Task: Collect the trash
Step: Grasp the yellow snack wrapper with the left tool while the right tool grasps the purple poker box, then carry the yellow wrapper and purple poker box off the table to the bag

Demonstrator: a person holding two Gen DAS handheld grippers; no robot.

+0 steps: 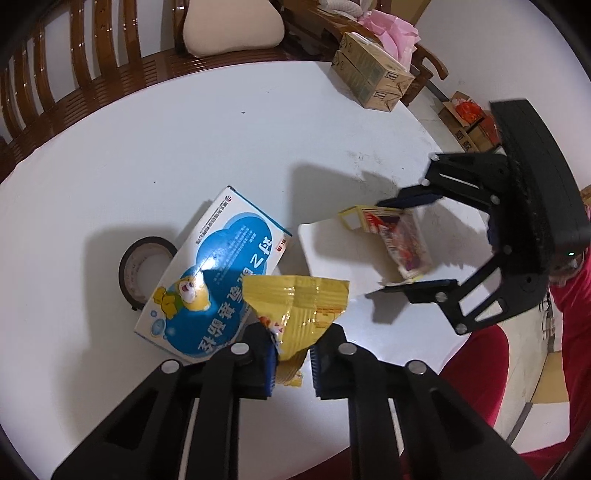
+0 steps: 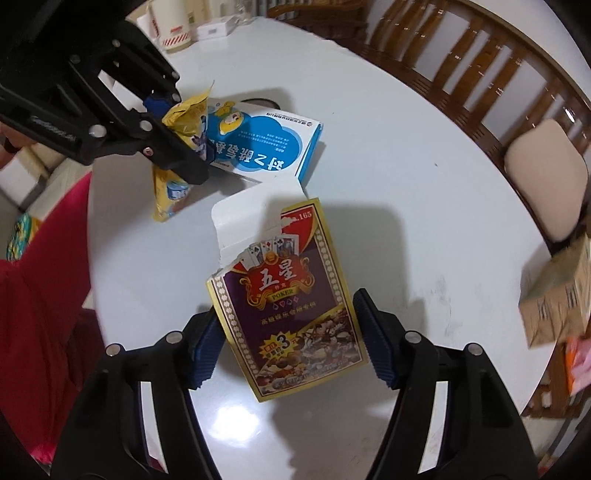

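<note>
My left gripper is shut on a crumpled yellow snack wrapper, which leans on a blue and white medicine box lying on the white round table. The right wrist view shows the same left gripper pinching the wrapper in front of that box. A purple and gold poker card box with a torn white flap sits between the pads of my right gripper, and both pads meet its long edges. From the left wrist view, the right gripper straddles the card box.
A black tape roll lies left of the medicine box. Stacked cardboard cartons stand at the table's far edge. A wooden bench with a beige cushion curves behind. A red chair seat and a person's red sleeve are near.
</note>
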